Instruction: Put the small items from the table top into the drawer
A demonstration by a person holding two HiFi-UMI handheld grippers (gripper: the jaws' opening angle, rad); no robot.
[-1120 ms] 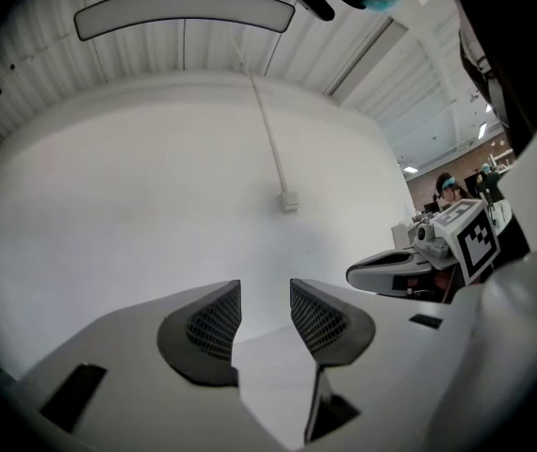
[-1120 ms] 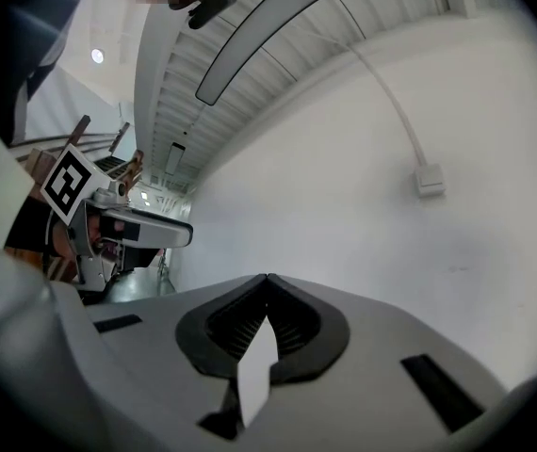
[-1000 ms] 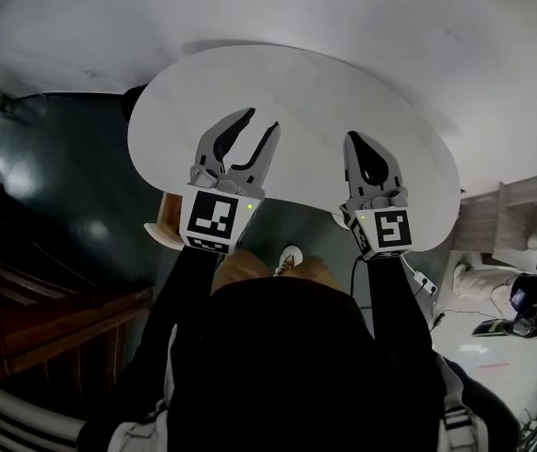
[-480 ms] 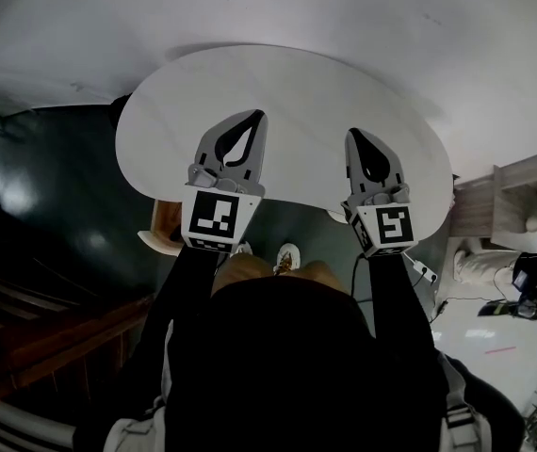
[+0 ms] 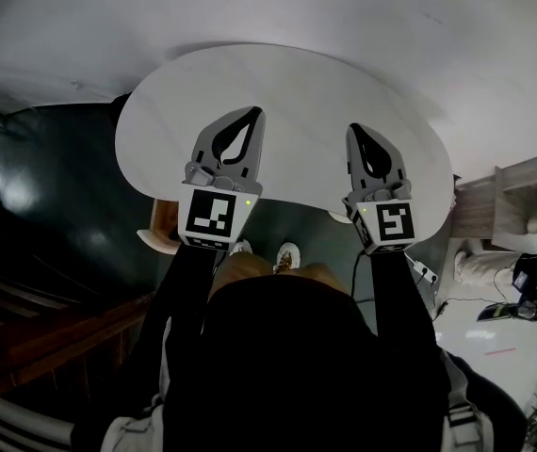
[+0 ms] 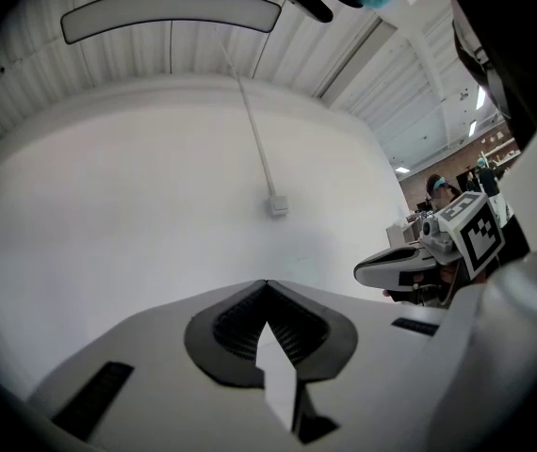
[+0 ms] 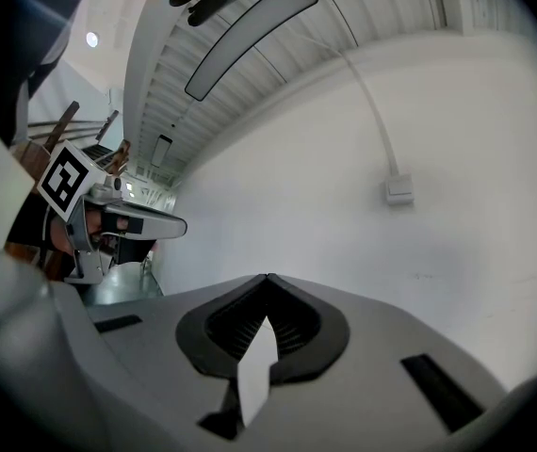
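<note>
The white rounded table top (image 5: 297, 88) lies below me in the head view. My left gripper (image 5: 259, 111) hangs over its near left part, jaws shut with nothing between them. My right gripper (image 5: 355, 128) hovers over the near right part, also shut and empty. In the left gripper view the left gripper (image 6: 267, 282) points at a bare white wall, with the right gripper (image 6: 359, 273) beside it. The right gripper view shows the right gripper (image 7: 268, 276) shut, and the left gripper (image 7: 184, 223) to its left. No small item shows in any view.
A light brown piece with a white rim (image 5: 158, 224) sticks out under the table's near left edge. White shoes (image 5: 287, 254) stand below. A wooden unit (image 5: 504, 205) is at the right. A wall socket with a cable (image 6: 277, 205) faces the grippers.
The left gripper's jaws stood open a second ago and are now shut, with nothing caught. The right gripper stayed shut. Both hands kept their places.
</note>
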